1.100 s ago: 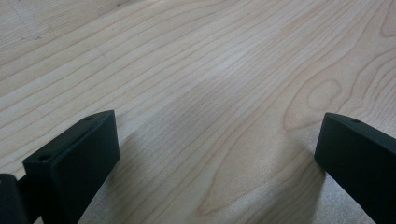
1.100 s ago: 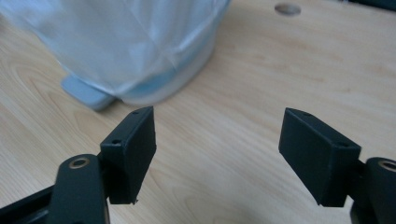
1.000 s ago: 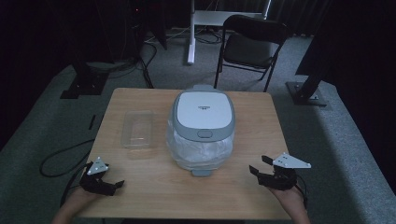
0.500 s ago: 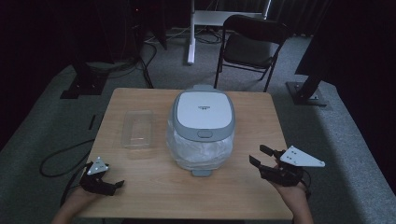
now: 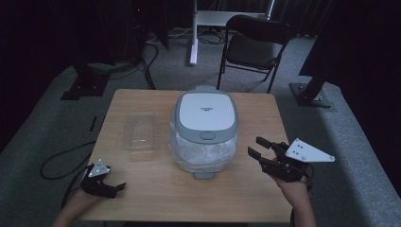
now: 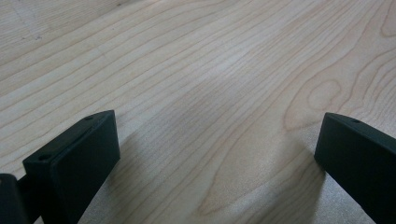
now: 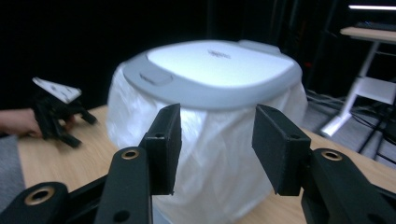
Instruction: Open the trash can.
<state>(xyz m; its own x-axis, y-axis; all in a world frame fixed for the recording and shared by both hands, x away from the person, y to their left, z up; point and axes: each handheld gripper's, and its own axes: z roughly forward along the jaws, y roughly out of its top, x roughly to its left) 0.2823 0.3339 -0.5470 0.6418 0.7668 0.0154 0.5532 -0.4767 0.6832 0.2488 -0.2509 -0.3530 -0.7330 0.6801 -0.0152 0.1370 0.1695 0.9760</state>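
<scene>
Right gripper (image 5: 259, 146) hangs beside the white bin (image 5: 204, 130), jaws half apart, just closing, nothing between them

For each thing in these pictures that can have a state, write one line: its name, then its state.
Bin: upright, lid shut, white liner bag showing below the lid.
Clear plastic container: lying open, nothing visible inside.
Left gripper: resting low at the table, jaws open, nothing between them.
Right gripper: raised beside the bin, jaws just been closing, part open, nothing between them.
Folding chair: unfolded, unoccupied.
</scene>
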